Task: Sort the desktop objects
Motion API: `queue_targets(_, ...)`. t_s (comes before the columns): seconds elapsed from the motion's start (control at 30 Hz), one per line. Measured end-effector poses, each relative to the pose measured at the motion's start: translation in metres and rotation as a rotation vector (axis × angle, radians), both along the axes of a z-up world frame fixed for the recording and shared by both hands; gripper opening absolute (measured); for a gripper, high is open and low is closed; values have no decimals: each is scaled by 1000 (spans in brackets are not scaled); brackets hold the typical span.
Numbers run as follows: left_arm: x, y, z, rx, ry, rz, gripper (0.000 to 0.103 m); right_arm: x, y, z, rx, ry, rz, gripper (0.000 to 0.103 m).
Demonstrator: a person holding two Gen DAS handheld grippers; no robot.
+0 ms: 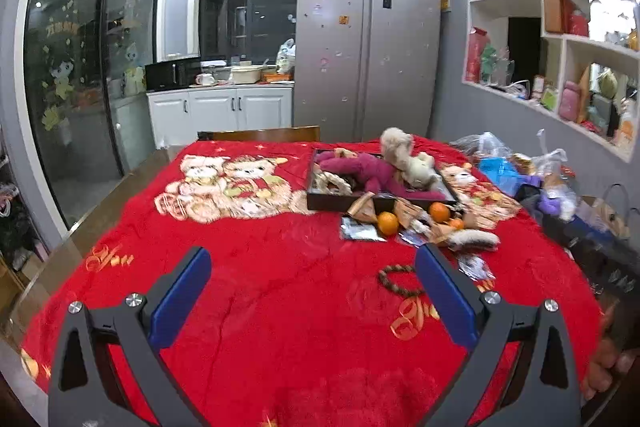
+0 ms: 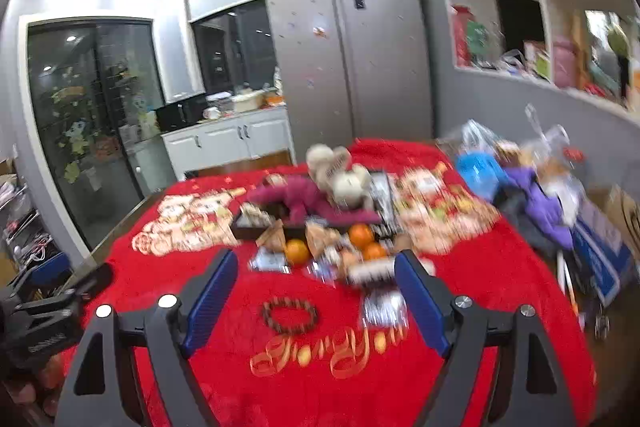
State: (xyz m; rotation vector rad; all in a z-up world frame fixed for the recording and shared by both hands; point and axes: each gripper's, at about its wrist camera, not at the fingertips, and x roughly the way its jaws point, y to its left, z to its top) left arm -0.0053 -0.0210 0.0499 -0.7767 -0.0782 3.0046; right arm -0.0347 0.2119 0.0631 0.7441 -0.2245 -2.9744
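A dark tray [image 1: 320,202] on the red blanket holds a magenta plush [image 1: 362,169] and a beige plush [image 1: 408,159]. In front of it lie oranges [image 1: 387,223], paper-wrapped snacks [image 1: 362,207], foil packets [image 1: 358,231] and a furry grey toy [image 1: 474,239]. A brown bead bracelet [image 1: 394,281] lies nearer. My left gripper [image 1: 312,291] is open and empty above the blanket, left of the bracelet. My right gripper [image 2: 314,297] is open and empty, with the bracelet [image 2: 290,315] between its fingers' line of sight. The tray [image 2: 256,225] and oranges [image 2: 297,251] show blurred in the right wrist view.
Plastic bags, a blue packet [image 1: 500,169] and dark bags [image 1: 592,239] crowd the table's right edge. A wooden chair back [image 1: 260,134] stands at the far side. The left gripper's body [image 2: 44,311] shows at the left of the right wrist view.
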Motion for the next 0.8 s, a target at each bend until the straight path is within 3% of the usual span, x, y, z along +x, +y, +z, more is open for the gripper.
queue_targets(0.23, 36, 5, 10, 7, 56, -8, 103, 33, 2, -33, -36, -79, 2, 83)
queue_targets(0.4, 42, 20, 14, -57, 81, -36, 103, 42, -13, -23, 49, -42, 12, 83)
queue_targets(0.8, 37, 18, 14, 7, 65, -84, 103, 46, -2, -15, 69, -36, -11, 83)
